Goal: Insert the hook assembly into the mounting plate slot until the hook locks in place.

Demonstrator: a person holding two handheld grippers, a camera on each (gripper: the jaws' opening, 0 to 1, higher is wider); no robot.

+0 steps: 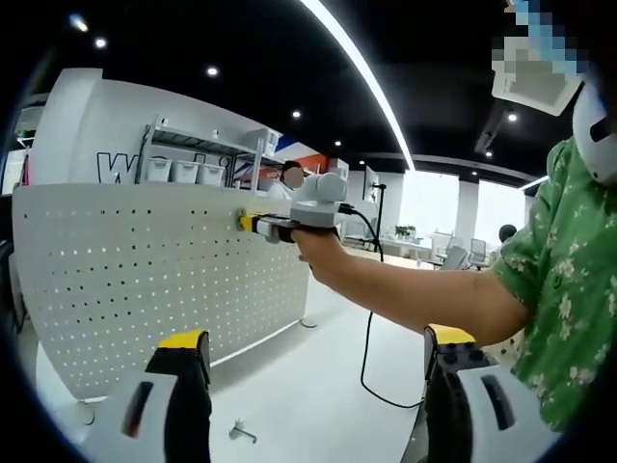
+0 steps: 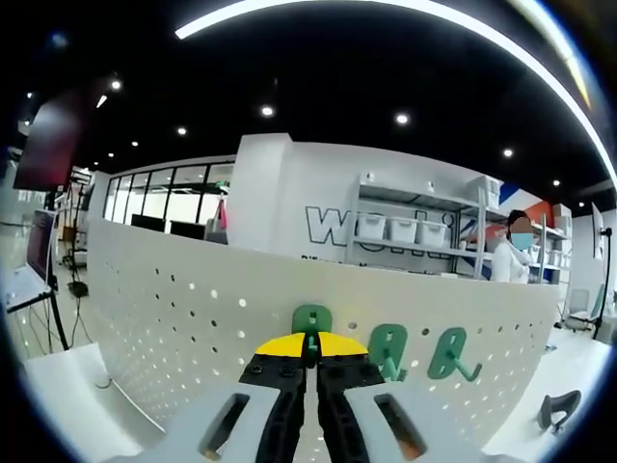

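The right gripper (image 2: 310, 371) has its fingers pressed almost together, and they pinch a green hook (image 2: 309, 325) right up against the white board with holes (image 2: 174, 318). In the left gripper view the right gripper (image 1: 253, 224) sits at the top edge of the same board (image 1: 145, 280), held by a person's hand (image 1: 323, 246). Two more green hooks (image 2: 388, 349) already hang on the board just beside it, and the far one (image 2: 450, 353) leans a little. The left gripper (image 1: 313, 371) hangs back with its fingers wide open and holds nothing. A small metal hook (image 1: 241, 431) lies on the white table (image 1: 318, 386) below it. What could go wrong? The hook could miss its holes, because the holes are tiny and close together, and I cannot see if its back pegs are lined up. If the push comes at a slant, the hook may jam or pop out and fall. A hard push could also make the board wobble, since nothing is holding it steady. The hook may look in but not click, so letting go too soon could drop it. A sideways slip could bump the nearest hanging hook.
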